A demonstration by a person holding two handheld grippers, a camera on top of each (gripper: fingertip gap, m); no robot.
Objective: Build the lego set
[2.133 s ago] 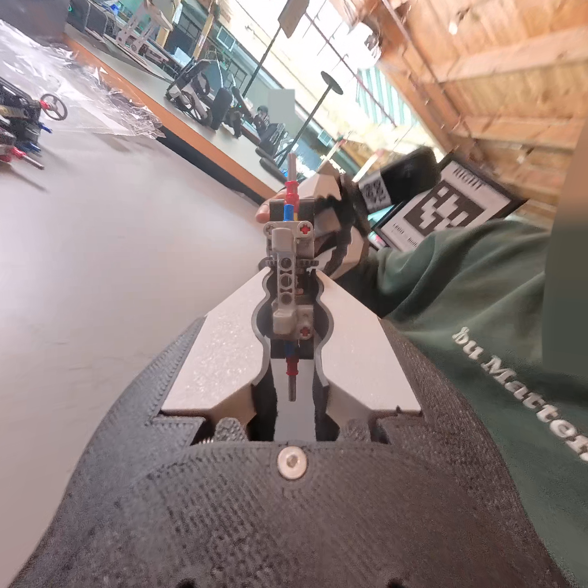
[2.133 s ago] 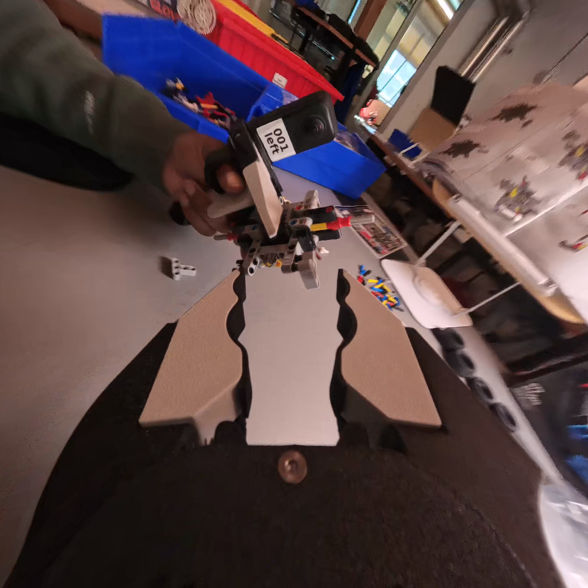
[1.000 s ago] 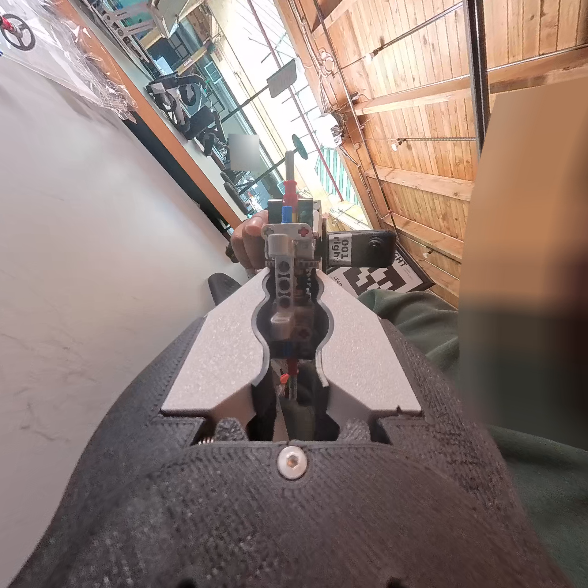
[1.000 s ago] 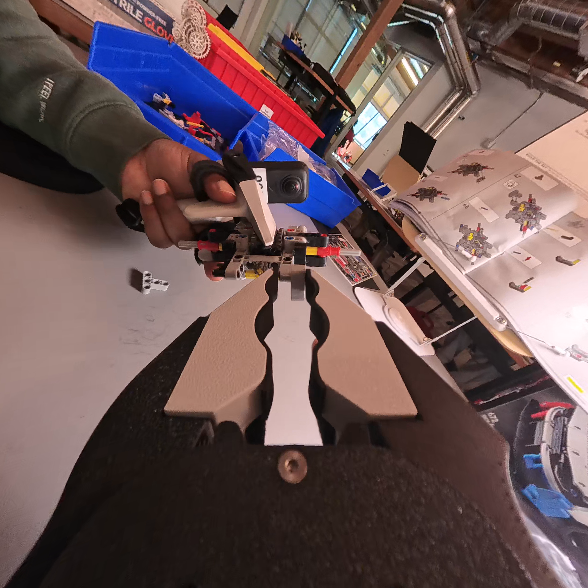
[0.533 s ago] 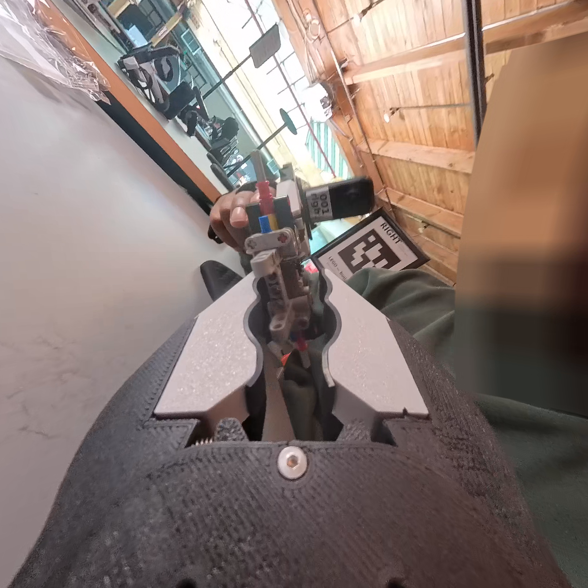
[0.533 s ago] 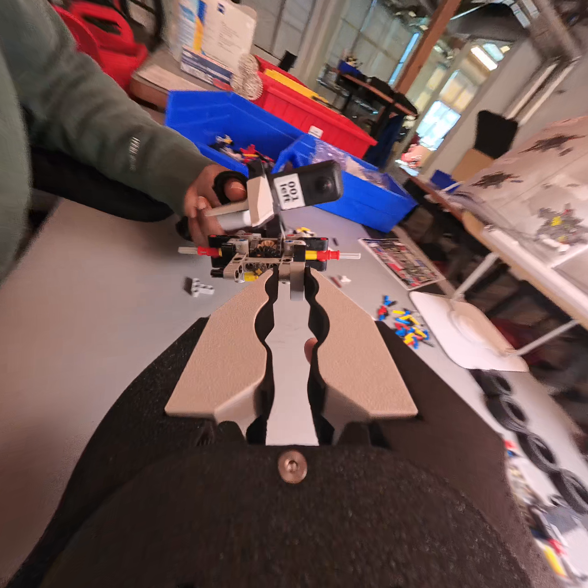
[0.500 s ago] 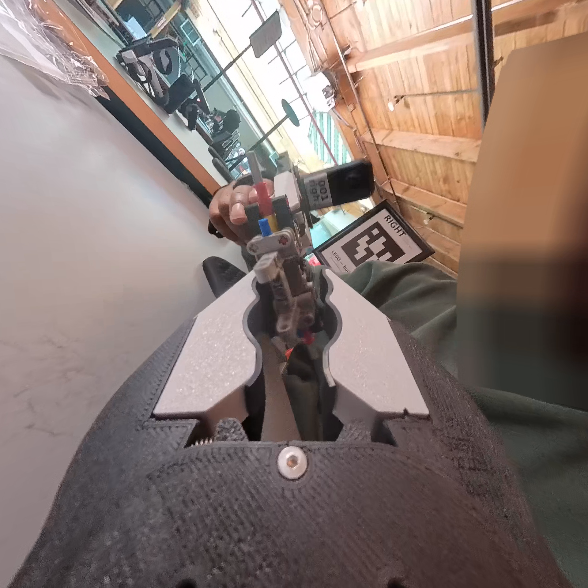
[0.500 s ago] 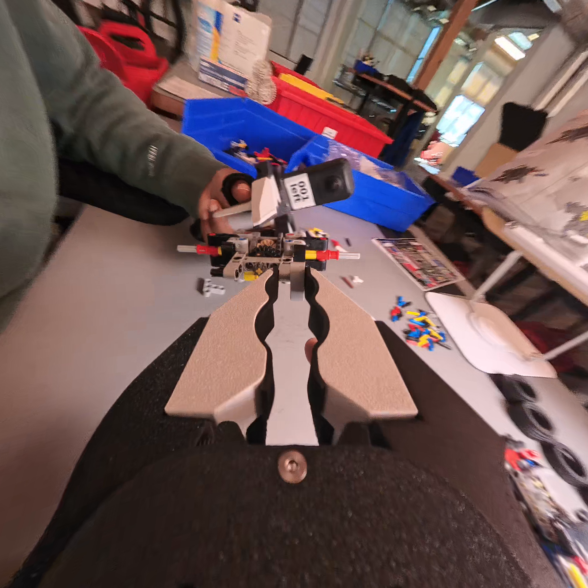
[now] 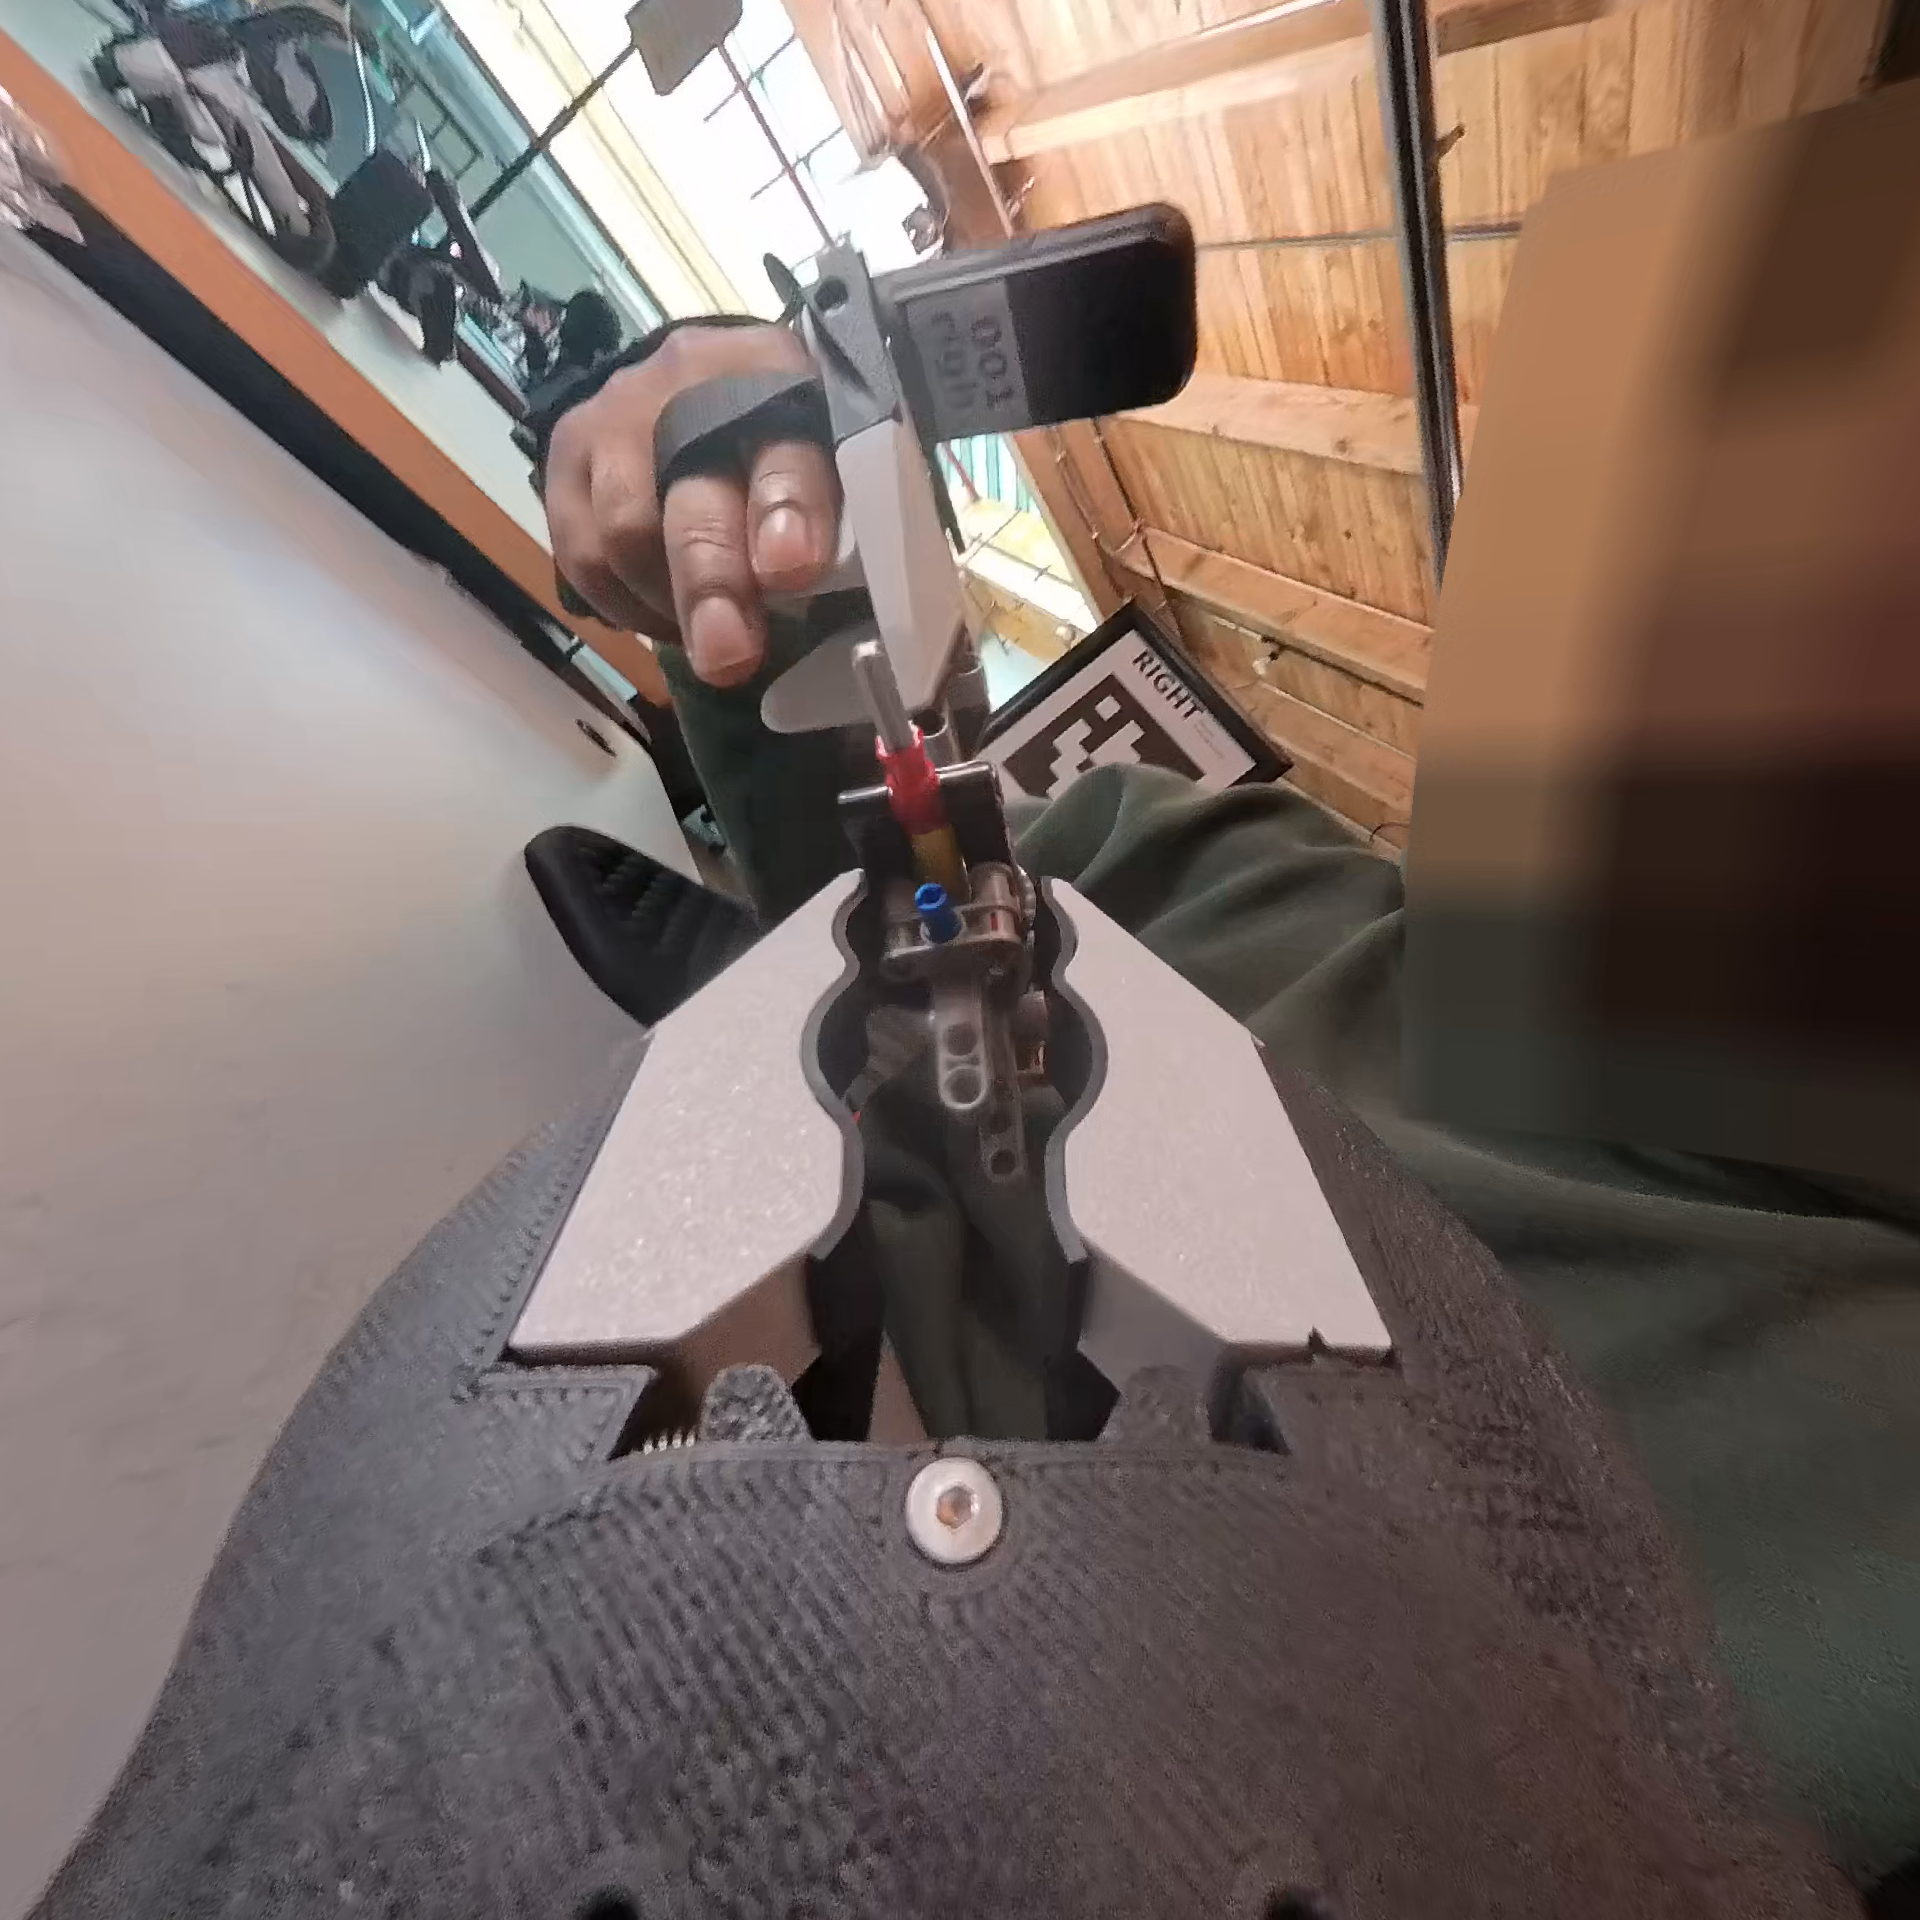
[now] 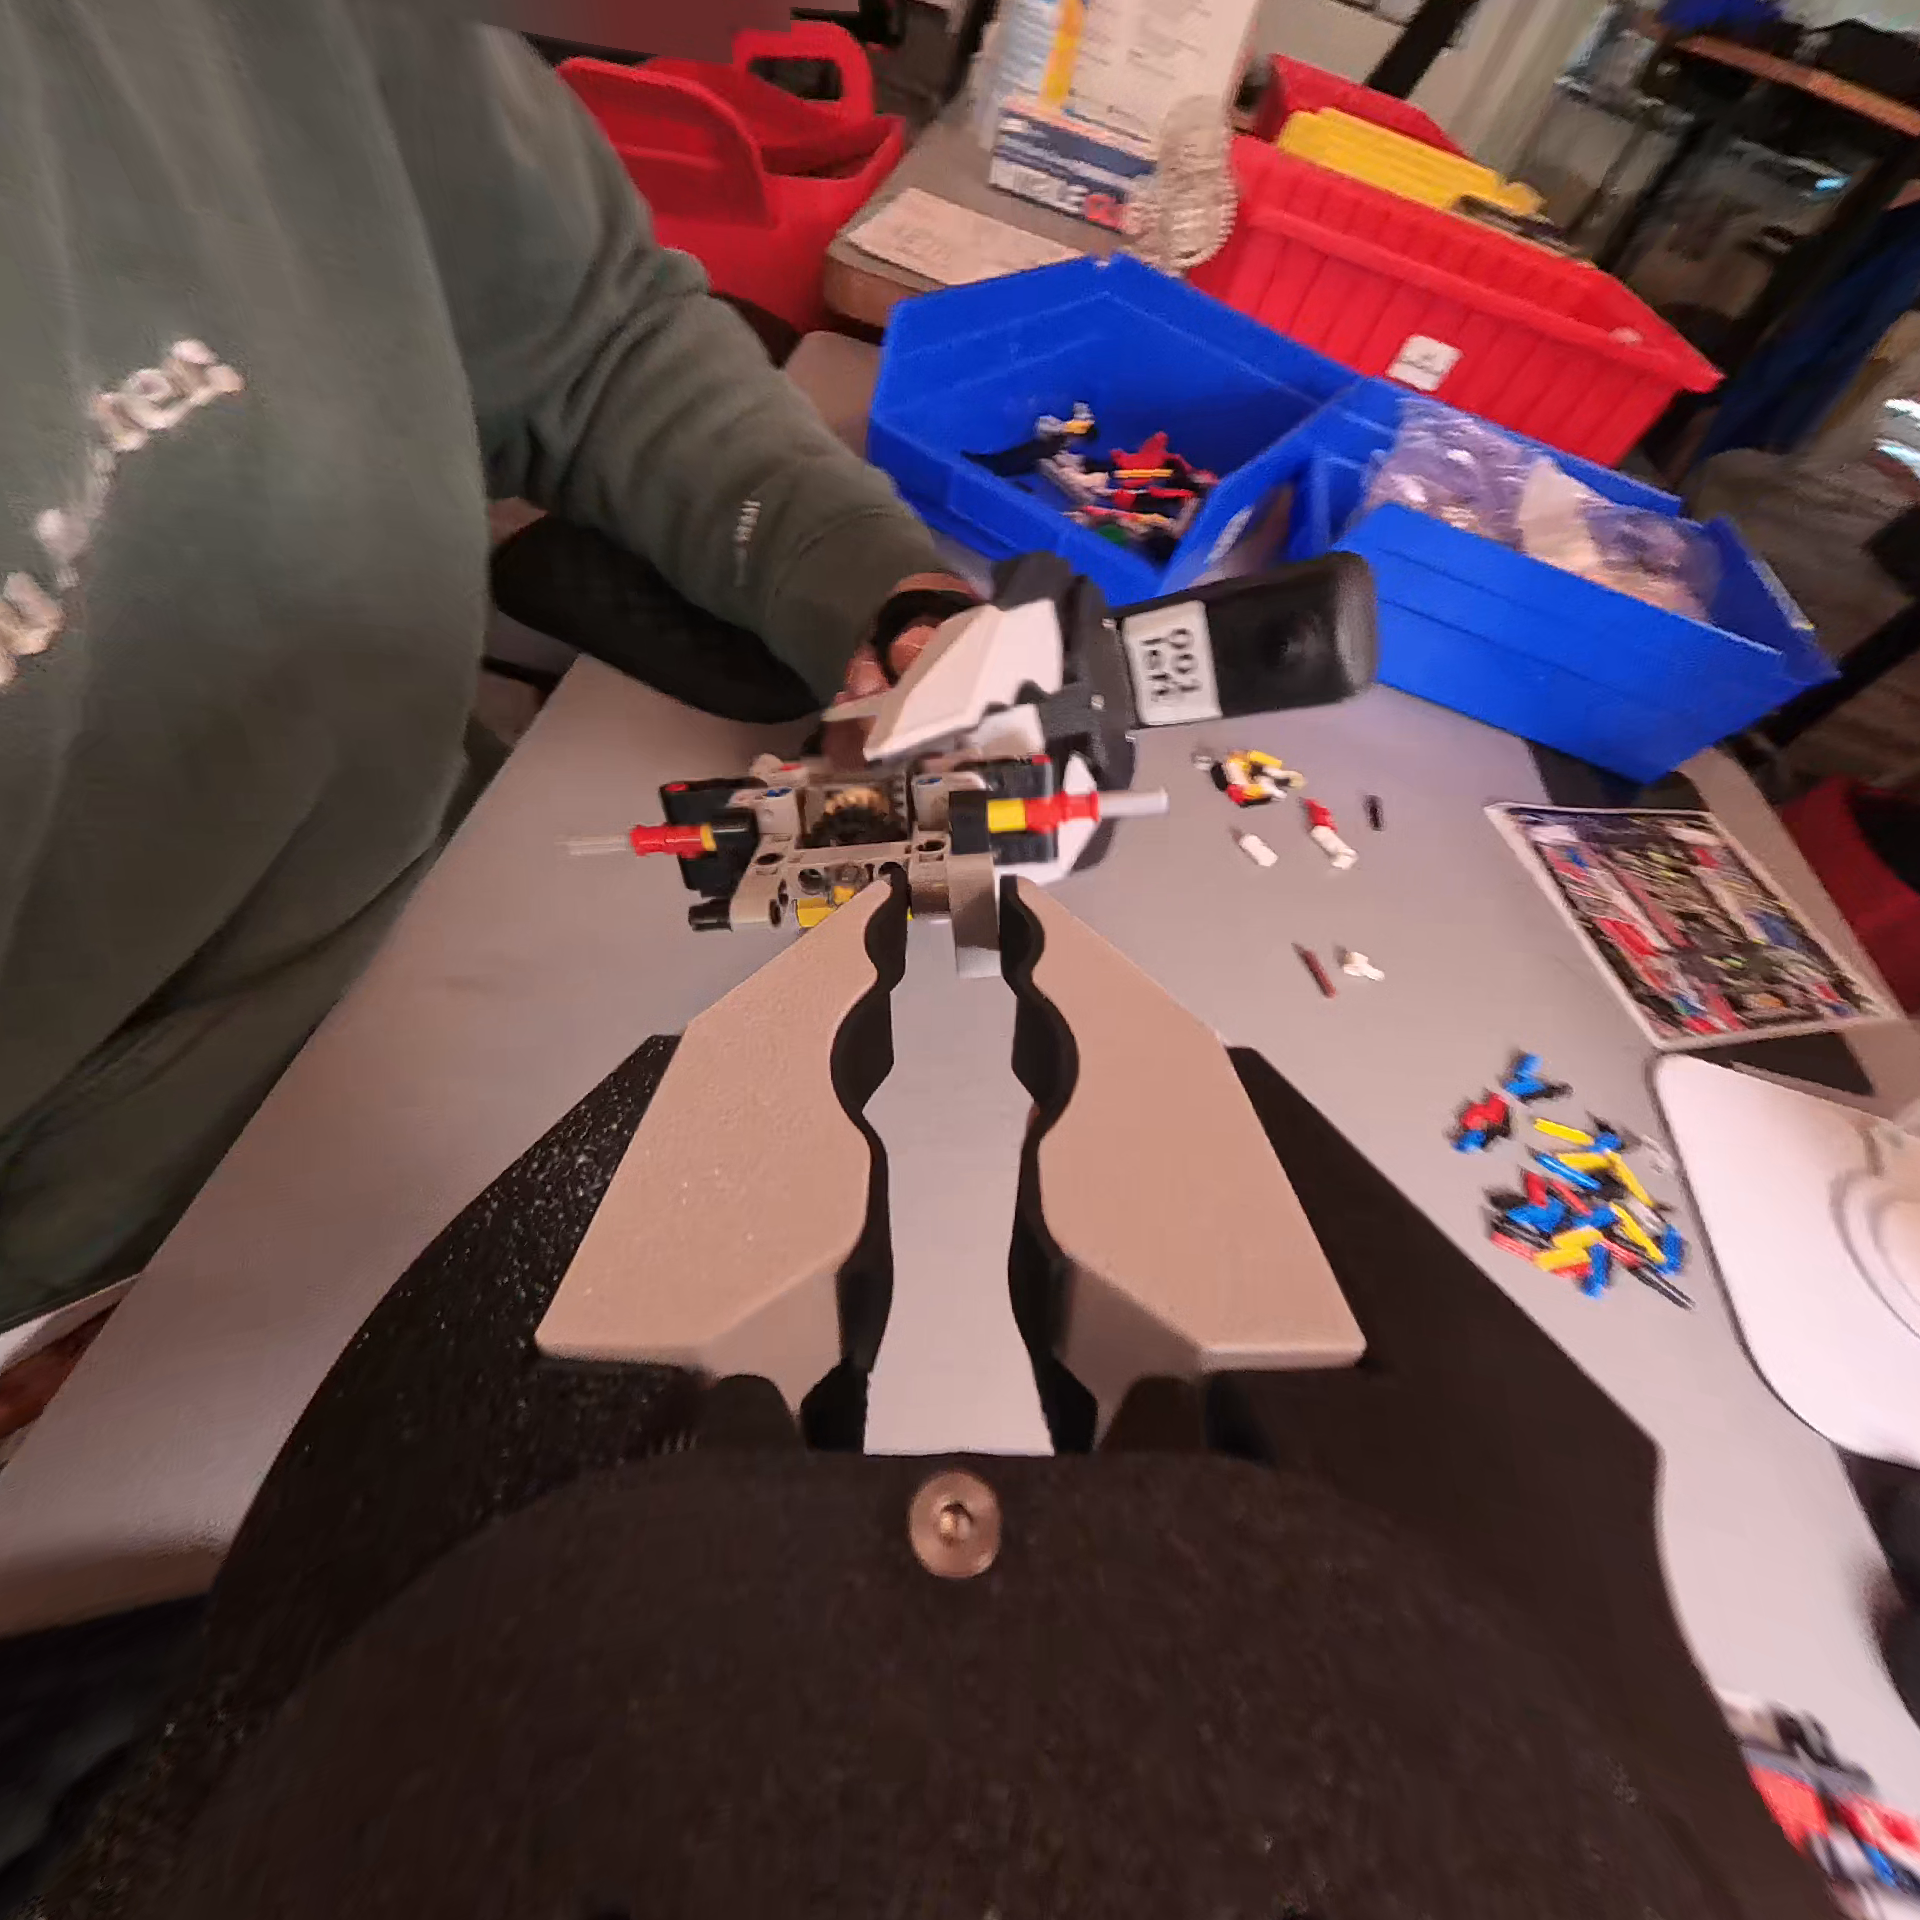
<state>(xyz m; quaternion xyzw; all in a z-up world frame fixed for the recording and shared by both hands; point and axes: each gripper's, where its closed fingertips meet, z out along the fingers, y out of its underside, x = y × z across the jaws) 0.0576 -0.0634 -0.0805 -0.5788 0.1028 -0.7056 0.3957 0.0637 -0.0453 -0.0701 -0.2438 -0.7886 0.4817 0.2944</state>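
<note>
1. My left gripper [image 9: 956, 894] has its jaws standing at a moderate width around the small grey-and-black toy-brick assembly with a gear in its middle [image 9: 961, 1049]. There is a sliver of dark space on each side, so my grey fingers [image 9: 727, 1122] flank it without pressing.
2. Seen from that left side, the assembly's long axis runs straight away from me along the fingers. Its grey axle with the red bush and yellow sleeve [image 9: 904, 769] points up and outward, towards the hand [image 9: 665, 499] that holds my other gripper.
3. The assembly is up in the air above the grey table [image 10: 468, 1039], between my two grippers.
4. From the right side its long axis lies crosswise. One red-tipped axle end [image 10: 655, 837] points left at the green sleeve [image 10: 644, 416], and the other [image 10: 1081, 805] points right.
5. My right gripper [image 10: 951, 904] has narrow jaws clamped on the grey beam [image 10: 971, 925] that hangs from the assembly's near edge, with the black pads against both its sides.
6. Farther right, two blue plastic bins [image 10: 1039, 343] stand behind and a few loose pieces [image 10: 1262, 774] lie on the table. Right of those are a printed leaflet [image 10: 1683, 925] and a heap of small red, blue and yellow pins [image 10: 1569, 1205].
</note>
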